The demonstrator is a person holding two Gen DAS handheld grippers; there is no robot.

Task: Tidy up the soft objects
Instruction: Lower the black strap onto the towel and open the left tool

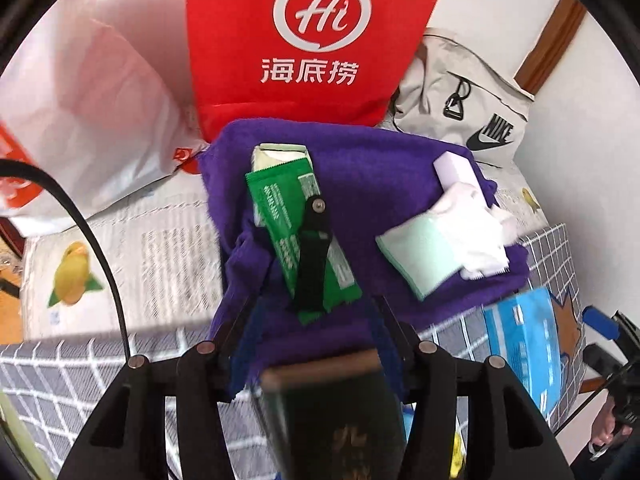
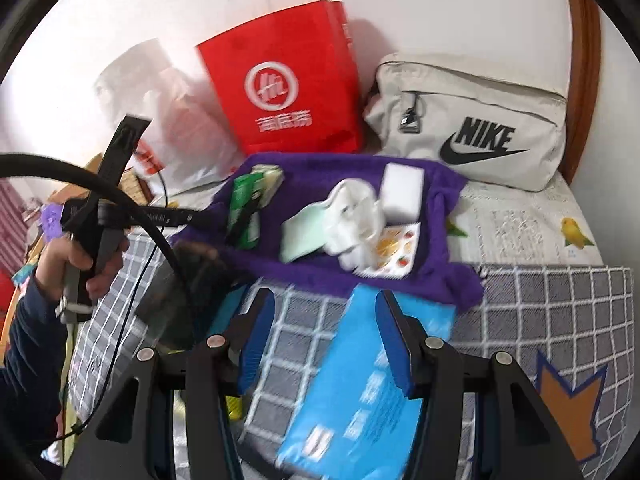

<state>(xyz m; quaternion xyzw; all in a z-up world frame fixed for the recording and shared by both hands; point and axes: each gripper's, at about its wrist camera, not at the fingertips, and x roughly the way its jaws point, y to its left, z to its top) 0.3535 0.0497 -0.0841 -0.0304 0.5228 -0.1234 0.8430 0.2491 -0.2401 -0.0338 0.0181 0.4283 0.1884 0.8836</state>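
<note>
My right gripper (image 2: 324,344) straddles the blue pack (image 2: 360,392), jaws apart: light, squashy, slippery film, so I'd pinch its middle. Left gripper (image 1: 312,344) gapes over the purple towel (image 1: 360,168).

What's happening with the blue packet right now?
Right gripper open, fingers either side of blue plastic packet, not pinching. Left gripper open above purple fuzzy towel. Nothing in the way.

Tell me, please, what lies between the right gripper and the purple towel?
The blue packet, running from the right gripper up to the purple towel; right wrist view.
</note>
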